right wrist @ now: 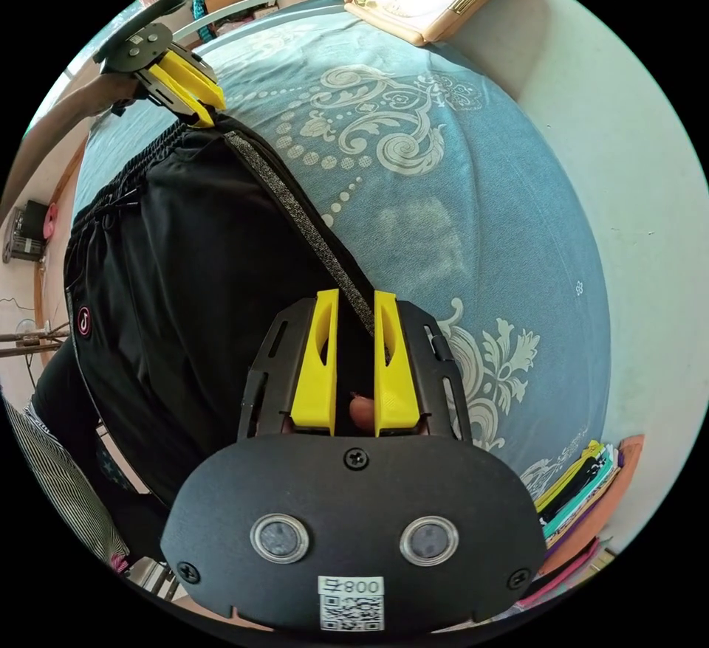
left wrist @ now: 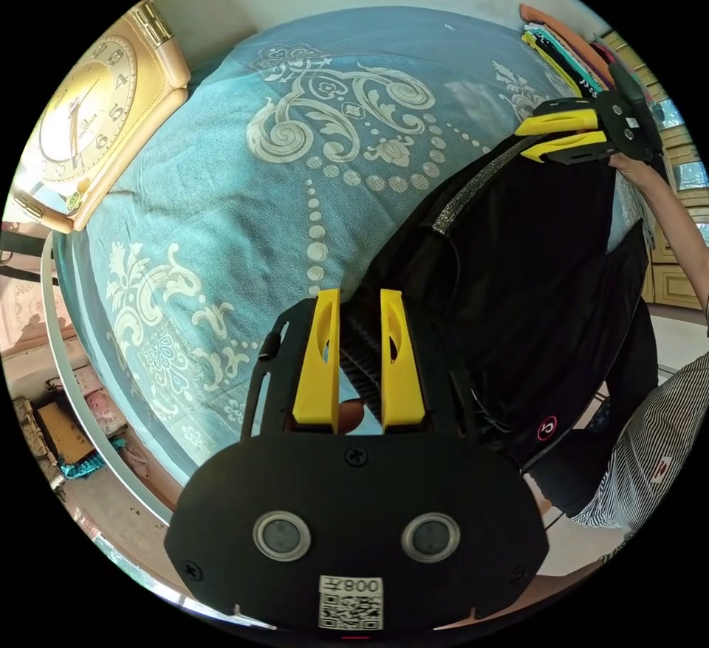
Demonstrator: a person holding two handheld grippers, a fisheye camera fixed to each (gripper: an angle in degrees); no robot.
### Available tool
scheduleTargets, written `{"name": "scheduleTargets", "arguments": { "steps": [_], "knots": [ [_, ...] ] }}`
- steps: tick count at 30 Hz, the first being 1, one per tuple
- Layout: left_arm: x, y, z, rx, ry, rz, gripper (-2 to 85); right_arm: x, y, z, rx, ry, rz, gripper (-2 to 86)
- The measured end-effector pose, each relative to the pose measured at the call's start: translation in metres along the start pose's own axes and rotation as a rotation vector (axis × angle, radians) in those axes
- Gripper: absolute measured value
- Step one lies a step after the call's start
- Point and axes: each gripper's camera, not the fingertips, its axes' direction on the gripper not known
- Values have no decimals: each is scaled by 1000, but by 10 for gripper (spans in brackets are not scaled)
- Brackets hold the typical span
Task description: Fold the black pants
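1. Left gripper [left wrist: 360, 301]: jaws narrow, both pressing the ribbed waistband of the black pants [left wrist: 532, 294]. In the right gripper view it sits at the far waistband corner [right wrist: 193, 98].
2. Right gripper [right wrist: 356, 301]: jaws narrow, clamped on the pants' edge at the glittery side stripe [right wrist: 295, 198].
3. Pants held stretched between the two, over the near edge of the blue bedspread [left wrist: 244, 212], legs hanging off.
4. Handling guess: soft, light, limp fabric, sags freely. Elastic waistband and side seam are the firmest grip points.
5. Further back: clock [left wrist: 96, 116] and stacked folded items [right wrist: 583, 478].
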Motion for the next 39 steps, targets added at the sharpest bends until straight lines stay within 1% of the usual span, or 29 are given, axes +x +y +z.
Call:
{"name": "scheduleTargets", "arguments": {
  "steps": [2,5,10,20,30,34,39],
  "knots": [
    [2,3,-3,7,-5,3,69,0,-3,9,-10,-20,7,76],
    [4,8,-7,7,28,-18,43,-2,-5,22,-20,-53,12,48],
    [16,27,-23,46,-11,-32,20,-1,-1,41,-12,-127,91,14],
    [50,78,-60,135,-88,-37,12,-31,30,39,77,-62,140,5],
    [104,163,-100,243,-134,-72,13,-87,95,17,175,-38,186,4],
    [132,205,-114,282,-145,-47,14,-119,128,6,209,-15,180,4],
    [165,255,-116,278,-150,-6,15,-158,171,6,232,-53,186,4]
  ]
}}
